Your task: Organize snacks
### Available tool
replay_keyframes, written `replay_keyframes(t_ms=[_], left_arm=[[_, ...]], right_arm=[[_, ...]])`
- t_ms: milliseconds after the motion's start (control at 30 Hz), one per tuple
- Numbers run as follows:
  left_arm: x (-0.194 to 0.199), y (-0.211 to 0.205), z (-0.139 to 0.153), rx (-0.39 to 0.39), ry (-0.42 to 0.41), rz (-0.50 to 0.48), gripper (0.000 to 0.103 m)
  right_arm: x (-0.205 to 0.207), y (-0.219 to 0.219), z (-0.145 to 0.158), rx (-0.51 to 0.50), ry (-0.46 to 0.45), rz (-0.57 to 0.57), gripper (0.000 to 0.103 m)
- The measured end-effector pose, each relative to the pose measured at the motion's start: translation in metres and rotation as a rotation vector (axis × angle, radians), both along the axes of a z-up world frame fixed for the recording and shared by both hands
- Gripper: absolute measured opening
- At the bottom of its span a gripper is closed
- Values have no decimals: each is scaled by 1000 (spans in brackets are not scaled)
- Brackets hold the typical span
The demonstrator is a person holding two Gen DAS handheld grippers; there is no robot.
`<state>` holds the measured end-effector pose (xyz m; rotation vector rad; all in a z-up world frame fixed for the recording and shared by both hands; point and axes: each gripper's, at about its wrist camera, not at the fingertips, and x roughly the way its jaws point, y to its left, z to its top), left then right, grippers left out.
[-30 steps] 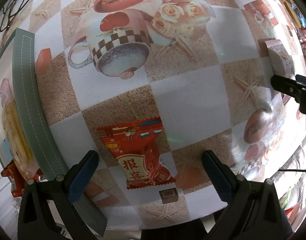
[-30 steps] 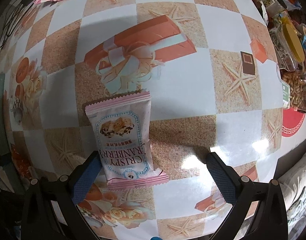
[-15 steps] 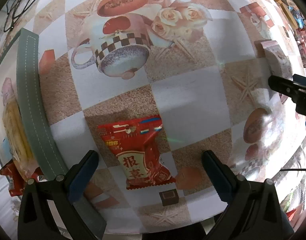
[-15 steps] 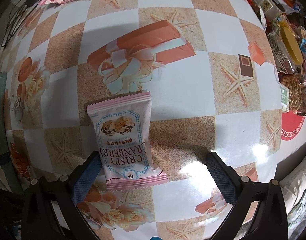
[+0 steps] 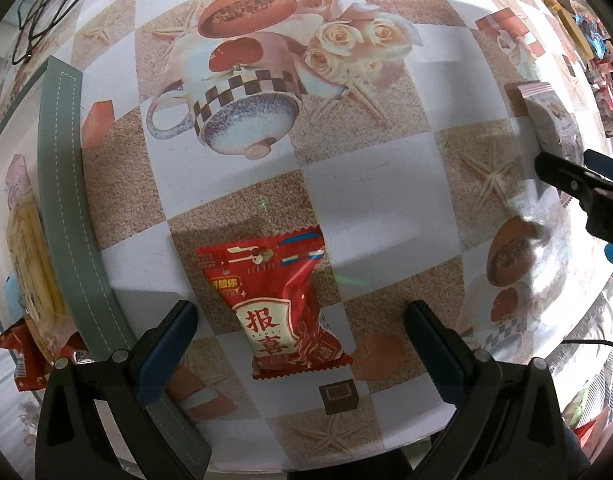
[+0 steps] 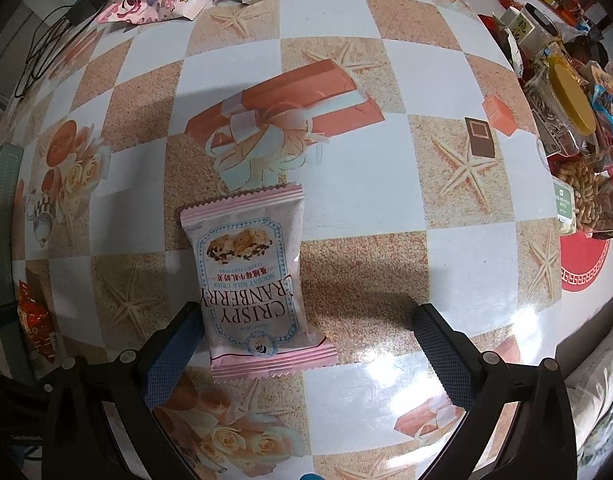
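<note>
I am hovering my left gripper (image 5: 300, 338) and right gripper (image 6: 306, 342), both wide, over 2 flat-lying packets, the red snack packet (image 5: 280, 308) and pink cranberry packet (image 6: 254, 280), judging each light, crinkly, slippery, best pinched across its puffed middle.

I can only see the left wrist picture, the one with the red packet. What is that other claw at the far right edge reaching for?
Observer: The right gripper stands open around a pink packet printed CRISPY CRANBERRY, lying flat on the table.
Operator: Is it gripping the packet yet?
Observer: No. The packet lies close beside one of the fingers, and the other is well apart from it.
Operator: Anything else over on that side?
Observer: Yes, a crowd of goods at the table's right edge, including a tub of peanuts and a jar with a yellow lid.
Operator: And further back?
Observer: Another pink wrapper lies near the far edge.
</note>
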<state>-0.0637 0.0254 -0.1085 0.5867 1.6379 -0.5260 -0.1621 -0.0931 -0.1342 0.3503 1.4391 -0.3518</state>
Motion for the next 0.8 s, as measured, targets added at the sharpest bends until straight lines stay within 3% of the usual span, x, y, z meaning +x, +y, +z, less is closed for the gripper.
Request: replay_keyframes(t_ms=[800], left_arm=[[0, 0, 0, -3, -3, 6, 103]], right_arm=[[3, -2, -1, 0, 0, 2, 103]])
